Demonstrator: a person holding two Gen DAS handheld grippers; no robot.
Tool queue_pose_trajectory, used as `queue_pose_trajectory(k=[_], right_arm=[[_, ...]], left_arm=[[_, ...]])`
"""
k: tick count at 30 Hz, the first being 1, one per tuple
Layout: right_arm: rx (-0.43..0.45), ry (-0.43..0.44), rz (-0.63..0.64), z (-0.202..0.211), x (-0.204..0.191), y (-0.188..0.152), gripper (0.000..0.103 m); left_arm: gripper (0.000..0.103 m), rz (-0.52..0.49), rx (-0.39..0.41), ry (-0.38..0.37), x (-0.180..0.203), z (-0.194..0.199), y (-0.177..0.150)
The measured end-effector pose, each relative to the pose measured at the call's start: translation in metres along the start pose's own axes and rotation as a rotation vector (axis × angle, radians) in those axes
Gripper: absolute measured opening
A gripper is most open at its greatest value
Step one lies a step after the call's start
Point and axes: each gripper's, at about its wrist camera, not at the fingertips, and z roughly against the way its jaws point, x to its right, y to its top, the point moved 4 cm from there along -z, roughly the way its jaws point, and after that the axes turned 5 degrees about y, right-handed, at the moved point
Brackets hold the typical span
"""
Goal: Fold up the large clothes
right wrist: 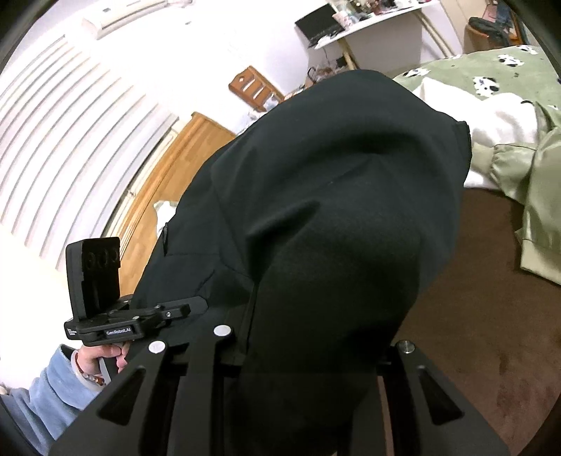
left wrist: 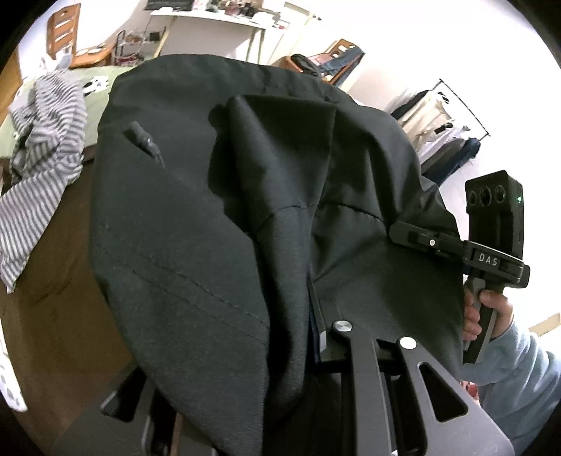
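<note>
left hand-held gripper (right wrist: 196, 305) – clamped on black garment (left wrist: 217, 228) | right hand-held gripper (left wrist: 396, 228) – clamped on it too

We note white walls, a brown floor (right wrist: 491, 298) and, far off, a white desk (left wrist: 210, 21) with a wooden chair (left wrist: 65, 31) to its left. A wall air conditioner (right wrist: 129, 17) hangs above bright white blinds (right wrist: 70, 133); a clothes rack (left wrist: 452, 129) stands far right.
</note>
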Motion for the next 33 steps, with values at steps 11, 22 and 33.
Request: queue_pose_trajectory(k=[11,22,33], right_arm=[[0.181,-0.141,-0.112,0.137,0.071,-0.027,0.023],[0.338,-0.326,-0.28,0.311,0.191,-0.106,0.023],[0.421,-0.49,-0.424,0.44,0.339,-0.201,0.023]], left_arm=[[0.023,-0.214,-0.059,-0.105,0.11,-0.05,0.03],[0.023,-0.433,-0.186,-0.265,0.301,-0.159,0.015],[0.023,-0.58,-0.309,-0.39,0.474,-0.302,-0.041]])
